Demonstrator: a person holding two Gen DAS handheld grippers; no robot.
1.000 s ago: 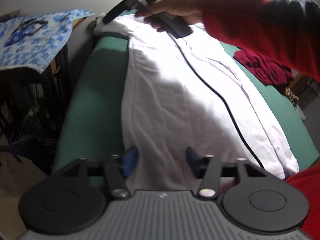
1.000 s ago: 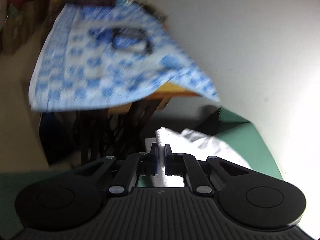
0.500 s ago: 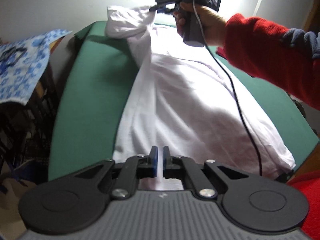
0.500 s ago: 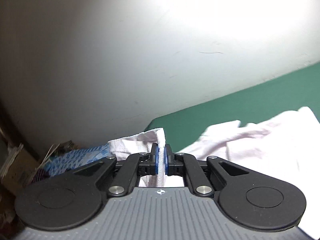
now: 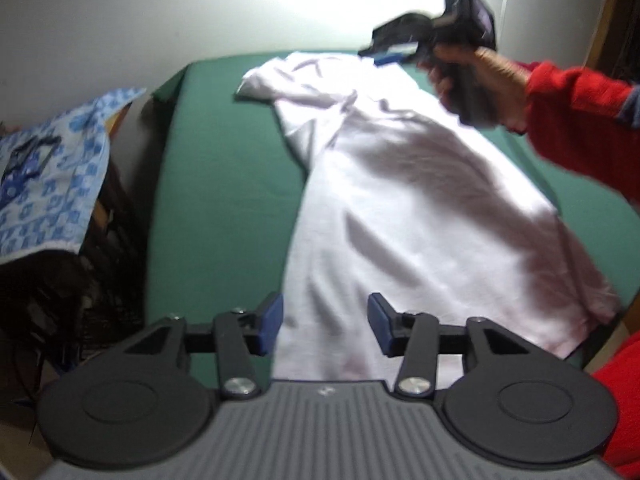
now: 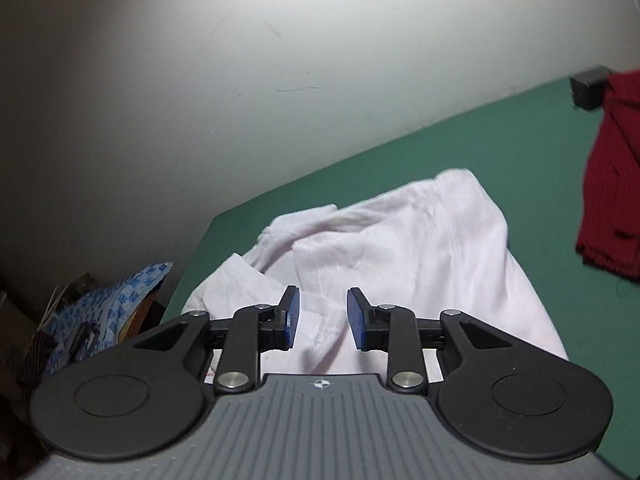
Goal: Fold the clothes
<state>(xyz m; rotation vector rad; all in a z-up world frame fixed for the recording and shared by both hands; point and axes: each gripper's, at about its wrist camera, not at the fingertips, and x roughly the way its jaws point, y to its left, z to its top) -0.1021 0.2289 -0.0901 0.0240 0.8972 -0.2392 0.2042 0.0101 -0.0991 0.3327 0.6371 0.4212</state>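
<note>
A white shirt lies stretched out lengthwise on the green table, its sleeve end crumpled at the far end. My left gripper is open and empty just above the shirt's near hem. My right gripper is open and empty over the crumpled far end of the shirt. The right gripper also shows in the left wrist view, held in a hand with a red sleeve above the shirt's far edge.
A blue-and-white patterned cloth lies over dark furniture left of the table. A dark red garment lies on the table's right part, with a small black box behind it. A pale wall backs the table.
Both grippers were shut on the shirt's ends half a second ago. Both have opened and let go, and the shirt has dropped flat onto the table.
</note>
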